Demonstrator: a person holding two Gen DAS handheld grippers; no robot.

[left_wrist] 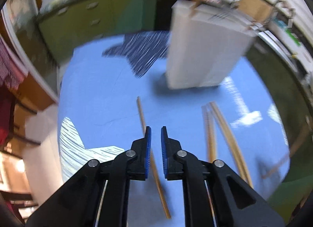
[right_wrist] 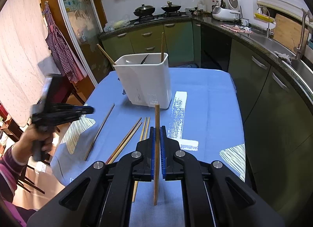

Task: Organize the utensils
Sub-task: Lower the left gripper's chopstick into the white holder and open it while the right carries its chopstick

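A: At far left, the person's left hand [right_wrist: 42, 141] lifts the left gripper [right_wrist: 86, 110] level above the blue tablecloth's [right_wrist: 207, 98] edge, blurred. Its jaws?

B: Parted, holding nothing, over a single chopstick [left_wrist: 141, 115].

A: Centre?

B: Loose chopsticks [right_wrist: 127, 139] lie flat before the white utensil holder [right_wrist: 144, 82], which holds two upright sticks.

A: And right?

B: The right gripper [right_wrist: 157, 129] is clamped on one wooden chopstick [right_wrist: 156, 115], raised off the cloth, pointing toward the holder.
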